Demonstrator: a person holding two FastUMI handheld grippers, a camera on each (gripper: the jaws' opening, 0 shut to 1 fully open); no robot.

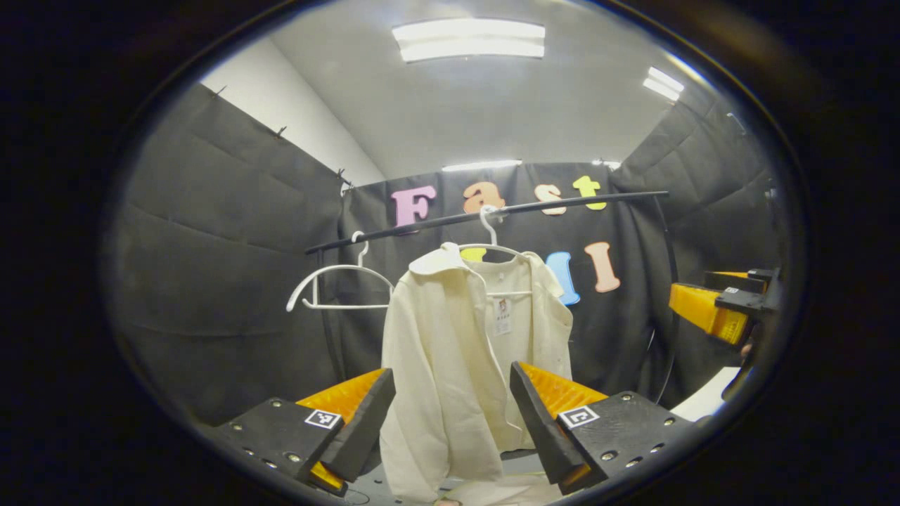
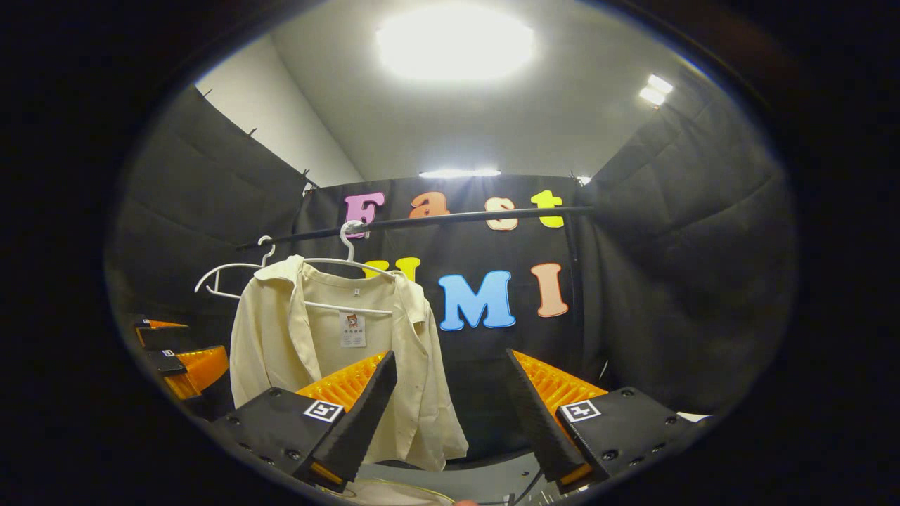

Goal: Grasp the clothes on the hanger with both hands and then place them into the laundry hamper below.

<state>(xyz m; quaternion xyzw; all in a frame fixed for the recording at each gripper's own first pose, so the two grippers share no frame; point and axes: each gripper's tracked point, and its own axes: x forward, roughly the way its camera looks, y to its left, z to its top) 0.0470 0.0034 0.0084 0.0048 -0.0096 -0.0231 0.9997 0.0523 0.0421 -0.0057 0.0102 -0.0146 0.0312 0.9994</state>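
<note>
Left gripper view: the left gripper (image 1: 451,414) has its fingers spread wide apart, with nothing between them. It points at a cream shirt (image 1: 470,365) that hangs on a white hanger (image 1: 490,242), which is hooked over a black rail (image 1: 492,213) running across the booth's back wall. The shirt is open at the front, with a label below the collar. Its lower part shows in the gap between the fingers, farther back and not touched by either one. An empty white hanger (image 1: 337,281) hangs from the same rail, just to the left of the shirt. At the right edge of this view the right gripper (image 1: 717,306) shows, off to the side of the shirt and well apart from it.

Right gripper view: the right gripper (image 2: 450,414) also has its fingers spread apart and holds nothing. The shirt (image 2: 330,358) hangs left of centre on its hanger (image 2: 348,256) under the rail (image 2: 422,221), partly behind the gripper's left finger; no contact is visible. The empty hanger (image 2: 225,270) sits further left on the rail. The left gripper (image 2: 179,358) shows at the left edge, near the shirt's sleeve; whether it touches the cloth cannot be told from here.

A pale rim shows at the bottom of both views, too cut off to identify.
</note>
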